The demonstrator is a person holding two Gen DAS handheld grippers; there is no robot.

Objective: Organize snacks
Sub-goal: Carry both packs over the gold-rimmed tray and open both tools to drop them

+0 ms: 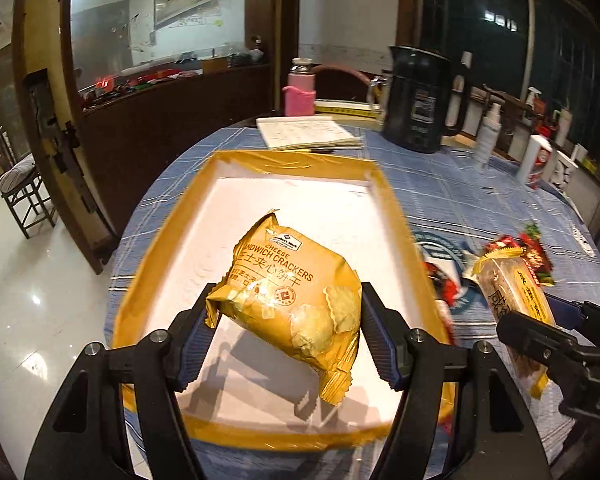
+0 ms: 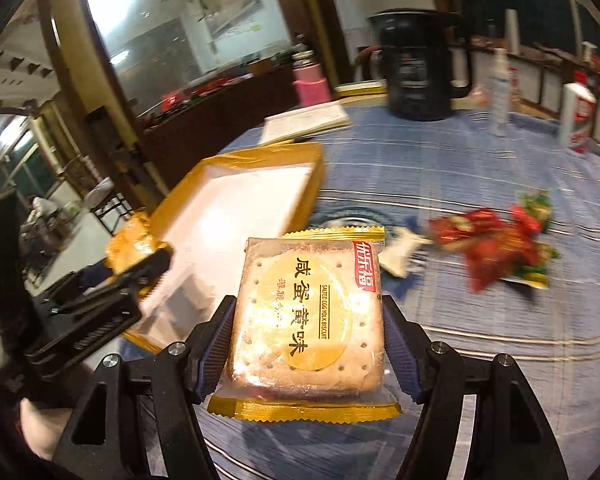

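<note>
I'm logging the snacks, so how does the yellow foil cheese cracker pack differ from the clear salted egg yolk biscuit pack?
The yellow foil cheese sandwich cracker pack is opaque, puffy and crinkled; the clear salted egg yolk biscuit pack is flat and shows its square biscuit. The cracker pack hangs over the gold-rimmed white tray in the left gripper; the biscuit pack is over the blue checked tablecloth in the right gripper. Both are clamped between fingers.
</note>
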